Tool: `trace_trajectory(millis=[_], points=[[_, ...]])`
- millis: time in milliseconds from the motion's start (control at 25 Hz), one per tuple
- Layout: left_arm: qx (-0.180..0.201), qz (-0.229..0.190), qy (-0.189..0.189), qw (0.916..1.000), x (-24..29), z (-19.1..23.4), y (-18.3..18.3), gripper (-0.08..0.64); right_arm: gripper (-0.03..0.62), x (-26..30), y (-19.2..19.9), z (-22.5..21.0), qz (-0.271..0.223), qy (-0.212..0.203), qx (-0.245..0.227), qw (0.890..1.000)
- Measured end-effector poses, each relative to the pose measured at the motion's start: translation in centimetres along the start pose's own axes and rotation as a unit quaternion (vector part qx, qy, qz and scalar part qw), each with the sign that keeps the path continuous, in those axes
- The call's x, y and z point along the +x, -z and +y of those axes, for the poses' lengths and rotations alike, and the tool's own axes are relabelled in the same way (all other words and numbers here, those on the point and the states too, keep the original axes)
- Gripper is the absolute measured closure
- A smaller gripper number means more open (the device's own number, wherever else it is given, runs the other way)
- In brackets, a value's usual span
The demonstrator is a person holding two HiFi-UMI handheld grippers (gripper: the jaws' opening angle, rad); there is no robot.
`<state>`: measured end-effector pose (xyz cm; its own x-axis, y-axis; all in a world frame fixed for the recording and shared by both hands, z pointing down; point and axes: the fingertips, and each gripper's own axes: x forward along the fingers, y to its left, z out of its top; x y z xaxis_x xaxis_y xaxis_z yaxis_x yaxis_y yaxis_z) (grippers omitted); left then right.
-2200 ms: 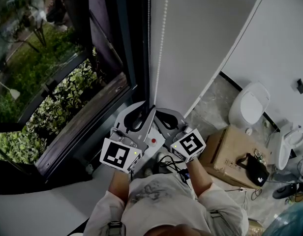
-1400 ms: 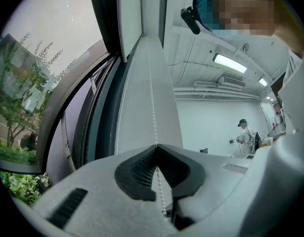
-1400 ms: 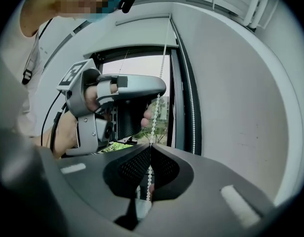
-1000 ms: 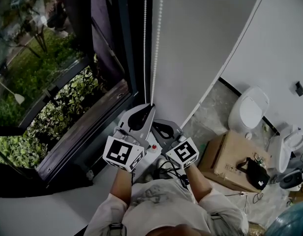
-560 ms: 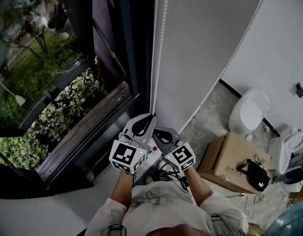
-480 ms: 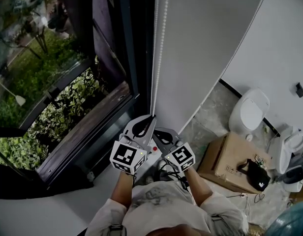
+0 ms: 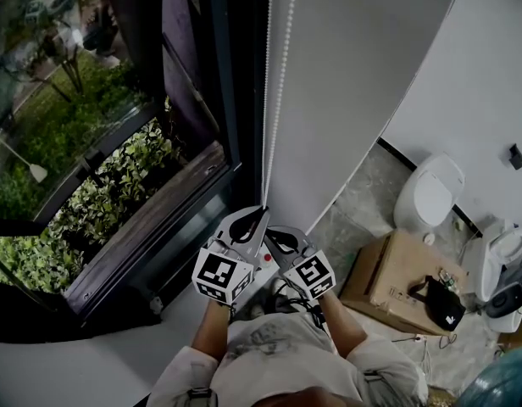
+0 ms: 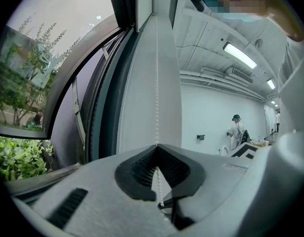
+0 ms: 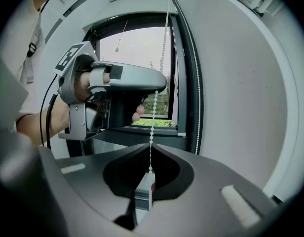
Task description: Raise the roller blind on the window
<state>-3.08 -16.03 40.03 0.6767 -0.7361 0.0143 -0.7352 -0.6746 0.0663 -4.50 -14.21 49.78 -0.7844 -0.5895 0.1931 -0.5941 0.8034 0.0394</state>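
Left claw [image 7: 261, 211] clamped on bead chain [image 7: 276, 100], lower than before | right claw [image 9: 151, 145] clamped below it

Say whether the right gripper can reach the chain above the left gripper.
Likely yes: the bead chain hangs bare above the left gripper; the right gripper, shut on it below, must release first.

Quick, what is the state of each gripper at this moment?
Left gripper: closed on the bead chain.
Right gripper: closed on the same bead chain, lower down than the left one.
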Motion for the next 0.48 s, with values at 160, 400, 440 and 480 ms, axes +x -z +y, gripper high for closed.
trace_trajectory(millis=[160,400,440,480], points=[[-0.003,-0.001,-0.003,1.0000,0.0,0.0,0.2,0.549,0.574,-0.5,0.0,0.3,0.001,-0.004,-0.009,1.000],[0.000,-0.001,-0.004,1.0000,0.0,0.0,0.1,0.549,0.554,-2.2,-1.9,0.3,-0.032,-0.022,0.016,0.999],[0.000,-0.001,-0.004,1.0000,0.0,0.0,0.1,0.549,0.551,-2.5,-2.4,0.1,-0.039,-0.024,0.022,0.999],[0.000,-0.002,-0.004,1.0000,0.0,0.1,0.1,0.549,0.546,-2.9,-3.1,-0.1,-0.044,-0.024,0.027,0.998]])
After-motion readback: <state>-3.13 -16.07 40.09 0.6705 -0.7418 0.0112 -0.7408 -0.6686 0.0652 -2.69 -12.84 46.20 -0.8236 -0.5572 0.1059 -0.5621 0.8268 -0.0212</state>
